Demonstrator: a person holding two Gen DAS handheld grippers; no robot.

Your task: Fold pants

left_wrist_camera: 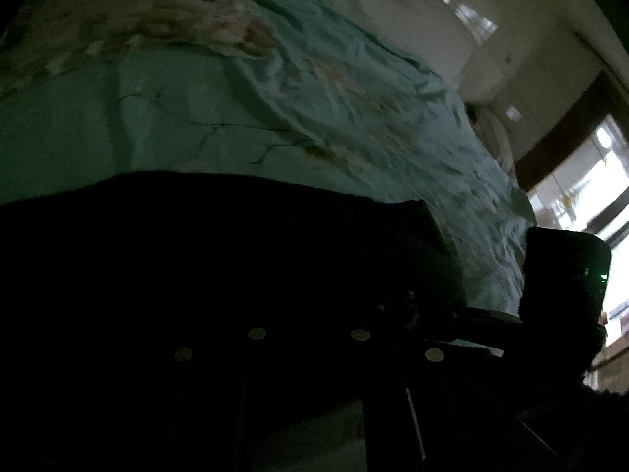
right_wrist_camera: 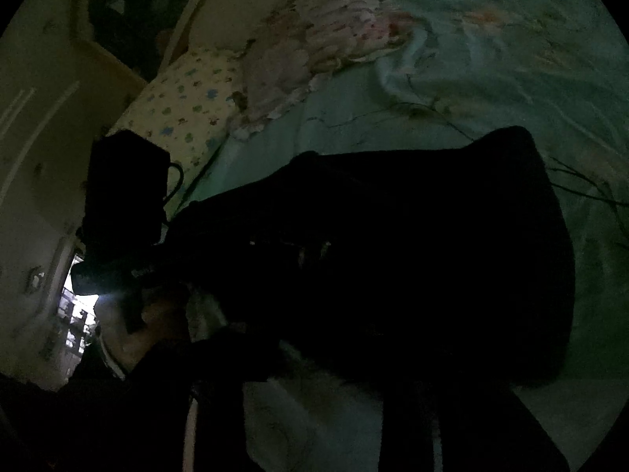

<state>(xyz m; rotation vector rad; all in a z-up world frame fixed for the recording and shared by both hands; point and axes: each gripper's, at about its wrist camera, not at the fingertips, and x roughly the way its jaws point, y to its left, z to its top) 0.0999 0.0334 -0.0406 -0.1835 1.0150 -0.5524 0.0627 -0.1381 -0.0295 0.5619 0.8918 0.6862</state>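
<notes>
Pants (right_wrist_camera: 412,244): dark, soft cloth, lying bunched on the teal floral bedspread (right_wrist_camera: 491,59). Likely limp, light, apt to sag, so holding at the hems or waistband is looking best. Left gripper (left_wrist_camera: 306,354) is sitting nearly closed at the dark cloth; any grip is too dark to tell. Right gripper (right_wrist_camera: 393,424): jaws unreadable.

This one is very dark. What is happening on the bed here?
A person with a handheld gripper in each hand is folding dark pants on a bed with a pale green flowered sheet. The pants lie on the sheet as a broad dark slab, apparently already doubled over. The left gripper sits at the pants' left edge in the right wrist view, jaws shut; whether it pinches cloth is too dark to tell. The right gripper's own jaws are lost in shadow. A spotted pillow lies beyond.
</notes>
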